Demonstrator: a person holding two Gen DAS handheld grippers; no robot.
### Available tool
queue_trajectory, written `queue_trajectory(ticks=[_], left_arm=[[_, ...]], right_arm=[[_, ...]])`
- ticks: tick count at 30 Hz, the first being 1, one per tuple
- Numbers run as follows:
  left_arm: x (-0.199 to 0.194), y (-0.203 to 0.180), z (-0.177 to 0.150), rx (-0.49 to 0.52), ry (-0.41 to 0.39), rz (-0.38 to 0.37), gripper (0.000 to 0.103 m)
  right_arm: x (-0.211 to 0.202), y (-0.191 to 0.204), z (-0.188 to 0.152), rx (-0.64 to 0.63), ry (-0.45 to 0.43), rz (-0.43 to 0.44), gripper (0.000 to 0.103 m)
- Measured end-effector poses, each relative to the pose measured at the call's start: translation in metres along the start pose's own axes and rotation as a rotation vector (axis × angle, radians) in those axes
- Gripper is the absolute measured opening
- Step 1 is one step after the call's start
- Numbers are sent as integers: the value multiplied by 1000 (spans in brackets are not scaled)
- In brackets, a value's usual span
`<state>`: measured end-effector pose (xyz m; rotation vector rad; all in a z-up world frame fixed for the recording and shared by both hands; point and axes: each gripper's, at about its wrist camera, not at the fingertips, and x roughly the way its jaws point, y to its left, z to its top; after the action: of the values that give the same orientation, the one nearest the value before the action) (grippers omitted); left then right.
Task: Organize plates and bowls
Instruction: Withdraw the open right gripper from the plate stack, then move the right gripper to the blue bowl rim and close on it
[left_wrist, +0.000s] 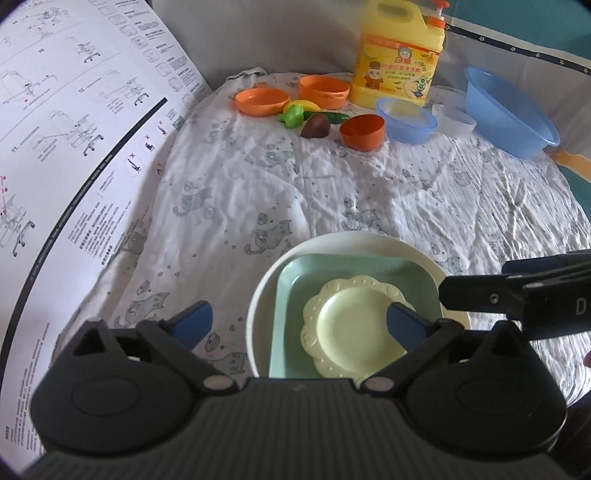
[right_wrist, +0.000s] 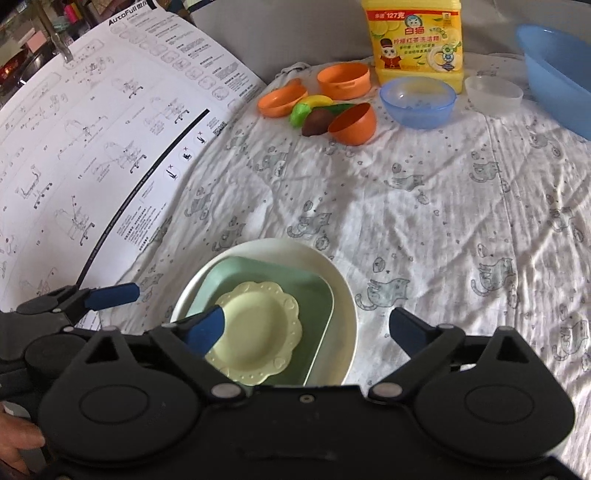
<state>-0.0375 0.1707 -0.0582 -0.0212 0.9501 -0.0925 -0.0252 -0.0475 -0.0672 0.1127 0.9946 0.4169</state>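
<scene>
A stack sits near me on the cloth: a white round plate (left_wrist: 424, 264) (right_wrist: 343, 291), a green square plate (left_wrist: 295, 288) (right_wrist: 314, 306) in it, and a small cream scalloped plate (left_wrist: 351, 325) (right_wrist: 258, 332) on top. My left gripper (left_wrist: 299, 323) is open and empty over the stack's left side. My right gripper (right_wrist: 306, 326) is open and empty over the stack's right side; its body shows in the left wrist view (left_wrist: 517, 291). Orange bowls (left_wrist: 262, 100) (left_wrist: 364, 131), blue bowls (left_wrist: 406, 118) (left_wrist: 509, 110) and a clear bowl (left_wrist: 454, 120) stand at the far edge.
A yellow detergent jug (left_wrist: 399, 55) stands at the back. Toy fruit and vegetables (left_wrist: 314, 118) lie between the orange bowls. A large printed instruction sheet (left_wrist: 74, 147) rises along the left. The wrinkled cat-print cloth (left_wrist: 332, 192) covers the table.
</scene>
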Motion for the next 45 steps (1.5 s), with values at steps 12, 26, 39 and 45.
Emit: queue_trajectory(ticks=[12,26,39,45], left_arm=[[4,-5,10,-6,6,0,103],[31,-31,66,18,-29,-9,103],[98,-70,177,56,-96,-27,103],[141,-90,217,75,-99,-8,103]], right_arm=[[-8,-14,-2,36,-28,-19,103],[-9,-75,29,160,-80,-94,103],[12,-158,118,298,-178,-180,103],[31,-186,155,362,-199,-183,103]])
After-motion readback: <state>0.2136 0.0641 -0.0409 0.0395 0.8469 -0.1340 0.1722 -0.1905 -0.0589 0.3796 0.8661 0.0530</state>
